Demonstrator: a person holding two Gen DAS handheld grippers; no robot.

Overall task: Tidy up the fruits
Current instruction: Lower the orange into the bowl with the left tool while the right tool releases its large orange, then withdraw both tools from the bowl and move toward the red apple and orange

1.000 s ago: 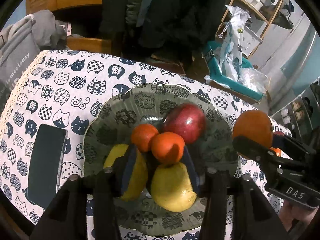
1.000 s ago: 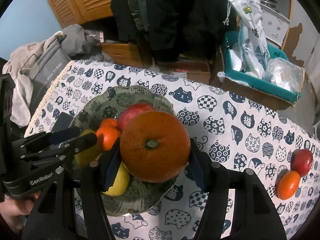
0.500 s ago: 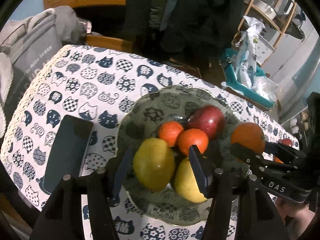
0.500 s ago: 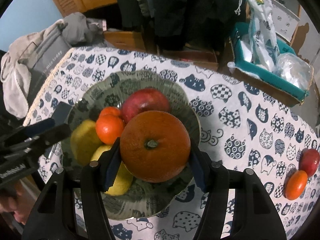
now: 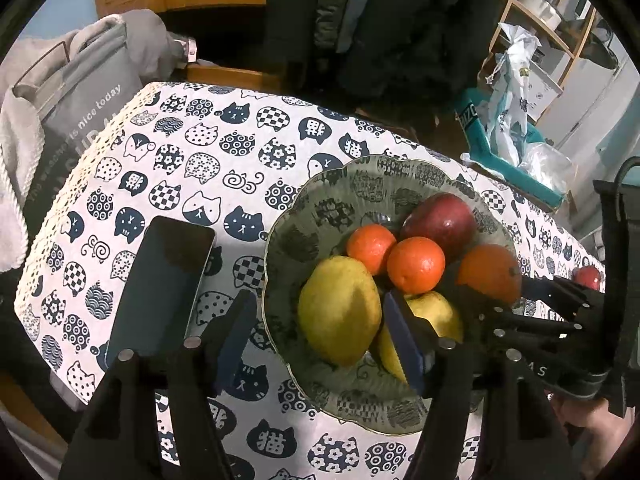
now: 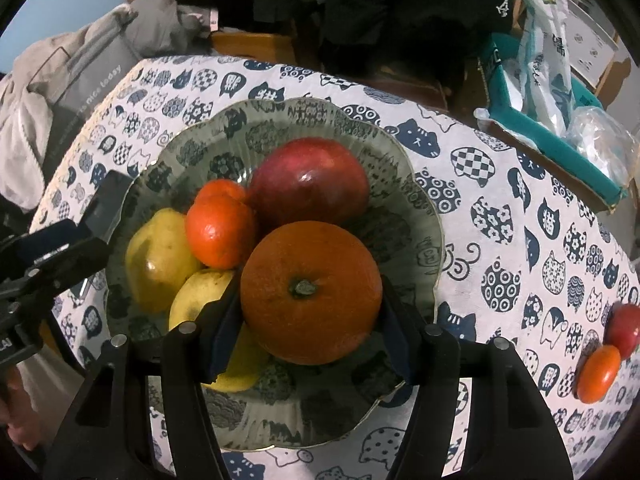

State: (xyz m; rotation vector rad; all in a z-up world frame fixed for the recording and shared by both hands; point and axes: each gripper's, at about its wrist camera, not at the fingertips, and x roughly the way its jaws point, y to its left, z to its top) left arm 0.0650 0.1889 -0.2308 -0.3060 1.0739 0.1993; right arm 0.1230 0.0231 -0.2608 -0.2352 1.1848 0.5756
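Orange (image 6: pixel 311 294), large, round, dimpled skin, stem up, clamped between right gripper (image 6: pixel 310 322) pads, held directly over near side of bowl (image 6: pixel 420 216). Release judged next. Left gripper (image 5: pixel 320 334) jaws just opened, nothing gripped, smooth yellow fruit (image 5: pixel 339 310) lying between them in bowl. Glossy red apple (image 6: pixel 308 180) seated behind.

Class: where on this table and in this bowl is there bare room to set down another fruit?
Bare cloth lies behind the phone, left of the bowl, and between the bowl and the two loose fruits. The bowl's centre is crowded; only its far rim is bare.
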